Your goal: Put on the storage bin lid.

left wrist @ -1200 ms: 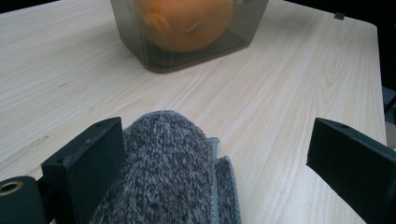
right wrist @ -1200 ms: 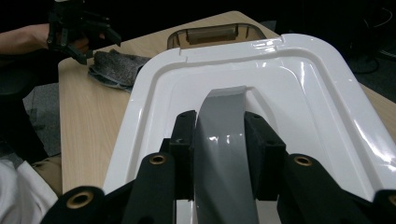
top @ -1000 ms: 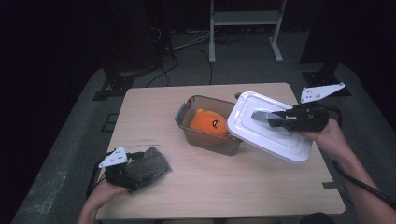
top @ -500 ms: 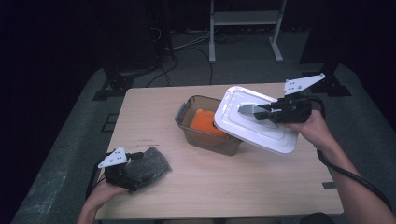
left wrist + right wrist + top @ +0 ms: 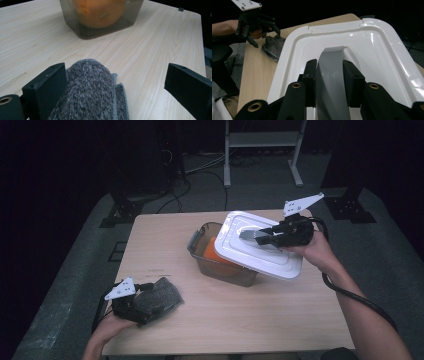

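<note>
White lid (image 5: 260, 252) held above the box (image 5: 220, 262), tilted, covering the box's right part and overhanging its right side; left part of the box mouth uncovered. Right gripper (image 5: 262, 236) pinches the lid's grey handle (image 5: 332, 75), a jaw pressed on each side. Box is clear, dark-tinted, near the middle of the table (image 5: 165, 240); an orange thing (image 5: 100, 12) sits inside. Left gripper (image 5: 145, 302) rests at the table's near left corner, well apart from the box, jaws spread. Grey knitted cloth (image 5: 90, 95) lies between them, against one jaw, clear of the other. A hand (image 5: 107, 327) grasps that gripper from below.
</note>
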A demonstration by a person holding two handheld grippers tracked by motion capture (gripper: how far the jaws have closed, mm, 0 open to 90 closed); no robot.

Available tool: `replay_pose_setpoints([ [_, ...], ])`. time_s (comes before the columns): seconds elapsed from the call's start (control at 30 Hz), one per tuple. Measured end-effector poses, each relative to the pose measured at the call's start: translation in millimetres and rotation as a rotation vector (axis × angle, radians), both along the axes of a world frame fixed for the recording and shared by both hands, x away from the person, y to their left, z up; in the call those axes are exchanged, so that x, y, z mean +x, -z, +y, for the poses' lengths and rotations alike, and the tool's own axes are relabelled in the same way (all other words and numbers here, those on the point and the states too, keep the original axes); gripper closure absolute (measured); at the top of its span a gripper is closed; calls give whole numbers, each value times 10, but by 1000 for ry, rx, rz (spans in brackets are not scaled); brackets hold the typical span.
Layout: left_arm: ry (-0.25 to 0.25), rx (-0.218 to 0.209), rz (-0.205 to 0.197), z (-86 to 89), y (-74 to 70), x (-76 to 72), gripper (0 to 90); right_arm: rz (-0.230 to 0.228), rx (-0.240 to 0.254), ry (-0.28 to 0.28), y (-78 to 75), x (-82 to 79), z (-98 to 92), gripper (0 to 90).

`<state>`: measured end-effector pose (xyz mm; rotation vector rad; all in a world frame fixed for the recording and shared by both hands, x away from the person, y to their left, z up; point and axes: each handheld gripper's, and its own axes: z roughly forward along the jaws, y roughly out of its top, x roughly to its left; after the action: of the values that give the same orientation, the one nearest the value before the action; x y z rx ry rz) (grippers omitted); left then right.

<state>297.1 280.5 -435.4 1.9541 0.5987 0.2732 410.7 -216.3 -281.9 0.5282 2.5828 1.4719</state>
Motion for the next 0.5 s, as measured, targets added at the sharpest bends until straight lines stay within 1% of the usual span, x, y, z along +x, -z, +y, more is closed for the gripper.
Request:
replay_pose_setpoints([
  [0.27,2,1,1,5,1,-1,35,9,-3,-18,36,88,145,663],
  [0.5,7,2,1,-4,-3,2,35,19,-6,-27,71,152,234,663],
])
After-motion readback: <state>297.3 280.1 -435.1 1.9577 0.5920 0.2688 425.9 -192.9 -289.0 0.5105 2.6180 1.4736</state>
